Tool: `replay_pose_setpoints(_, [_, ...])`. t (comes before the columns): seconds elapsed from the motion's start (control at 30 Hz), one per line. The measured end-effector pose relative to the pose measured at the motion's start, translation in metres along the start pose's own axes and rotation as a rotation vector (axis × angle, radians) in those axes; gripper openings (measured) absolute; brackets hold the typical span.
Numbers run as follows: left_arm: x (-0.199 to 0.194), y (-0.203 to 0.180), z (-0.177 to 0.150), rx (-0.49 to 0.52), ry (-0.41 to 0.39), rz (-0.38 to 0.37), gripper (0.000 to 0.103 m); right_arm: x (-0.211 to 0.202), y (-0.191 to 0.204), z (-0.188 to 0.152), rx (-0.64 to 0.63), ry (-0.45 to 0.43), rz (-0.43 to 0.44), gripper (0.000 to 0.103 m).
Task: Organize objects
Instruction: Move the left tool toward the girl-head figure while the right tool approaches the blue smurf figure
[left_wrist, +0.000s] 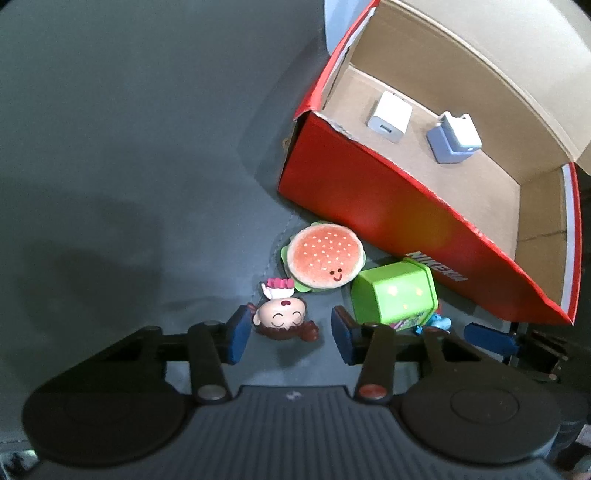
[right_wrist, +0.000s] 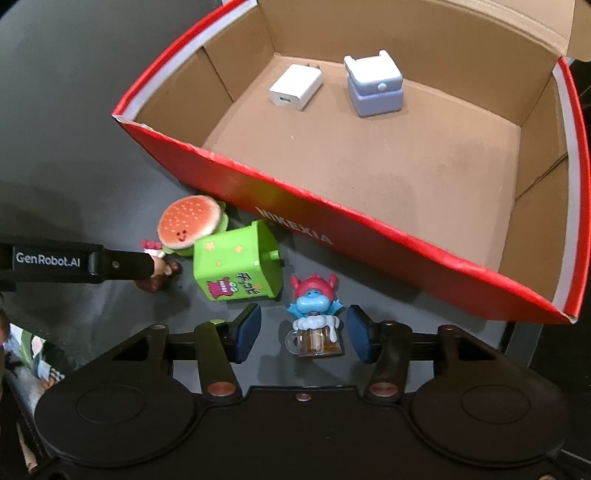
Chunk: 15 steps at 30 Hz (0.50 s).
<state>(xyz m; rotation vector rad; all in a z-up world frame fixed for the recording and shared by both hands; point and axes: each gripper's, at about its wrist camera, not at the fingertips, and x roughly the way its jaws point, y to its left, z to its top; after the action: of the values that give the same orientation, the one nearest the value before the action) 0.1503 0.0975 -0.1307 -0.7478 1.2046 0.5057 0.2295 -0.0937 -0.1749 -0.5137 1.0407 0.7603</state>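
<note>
Dark tabletop (right_wrist: 92, 155) beside box (right_wrist: 332, 229) — doll (left_wrist: 284, 319), troll (right_wrist: 314, 314): light, rigid; each straddled by gripper jaws apart — grip heads.

A girl figurine (left_wrist: 286, 320), burger toy (left_wrist: 323, 263), green box (left_wrist: 393, 293) and blue mug figurine (right_wrist: 314, 321) lay clustered beside the red shoebox (right_wrist: 369, 221) holding two chargers (right_wrist: 295, 88)

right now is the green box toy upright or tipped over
Tipped over. The green box toy lies on its side on the dark table, its printed face turned upward, its peg pointing sideways towards the red cardboard box.
</note>
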Motion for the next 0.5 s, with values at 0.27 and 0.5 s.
replay_pose_setpoints(0.27, [0.009, -0.002, 0.002, -0.015, -0.006, 0.039, 0.046, 0.010, 0.000, 0.001, 0.024, 0.003, -0.007, 0.050])
replay_pose_setpoints(0.5, [0.023, -0.004, 0.004, -0.019, 0.008, 0.067, 0.043, 0.022, -0.007, 0.002, 0.066, 0.028, -0.005, 0.050])
